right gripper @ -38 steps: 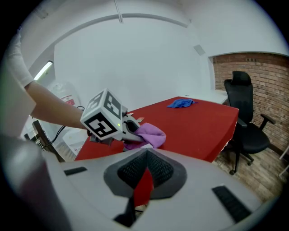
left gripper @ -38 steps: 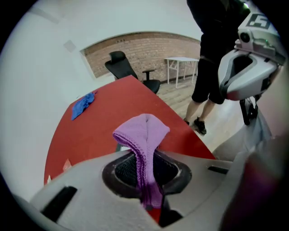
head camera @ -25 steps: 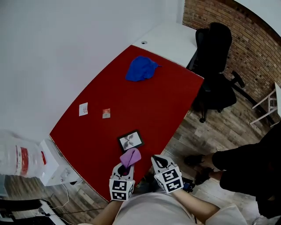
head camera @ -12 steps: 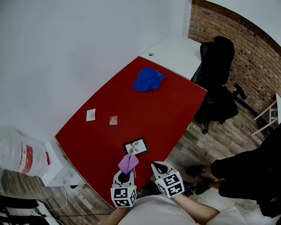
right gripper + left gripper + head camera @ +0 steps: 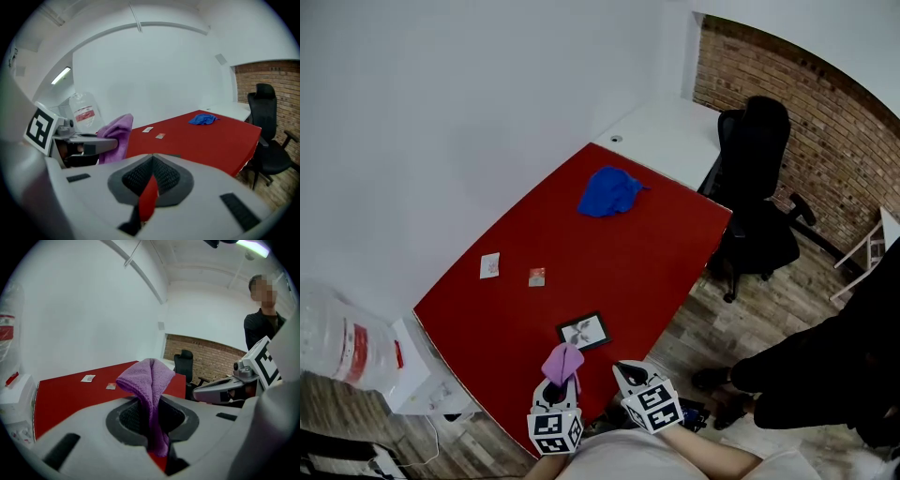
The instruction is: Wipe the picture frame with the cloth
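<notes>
Cloth, purple and folded over on itself, stood up out of the left claw, which was pinching its lower part. In the left gripper view the fabric ran down between the two jaws and a rounded hump of it rose clear above them. That hold looked deliberate: with the loose fold leading, soft fabric and not hard plastic would meet the glass first.

The picture frame lay flat and face up on the red surface, near its front edge. It sat just beyond the cloth and apart from it, so wiping had not begun. Lying flat, it seemed to offer its whole face to a downward stroke.

The right claw hung beside the left one at the near edge. Its jaws were pressed together on nothing, with only a sliver of red showing where they met. Kept empty and close, it was probably held in reserve to steady the frame, which looked light enough to slide under a push.

A blue cloth lay bunched at the far end, well apart from the frame. Two small cards sat toward the left side, and none of these appeared to belong to the job.
</notes>
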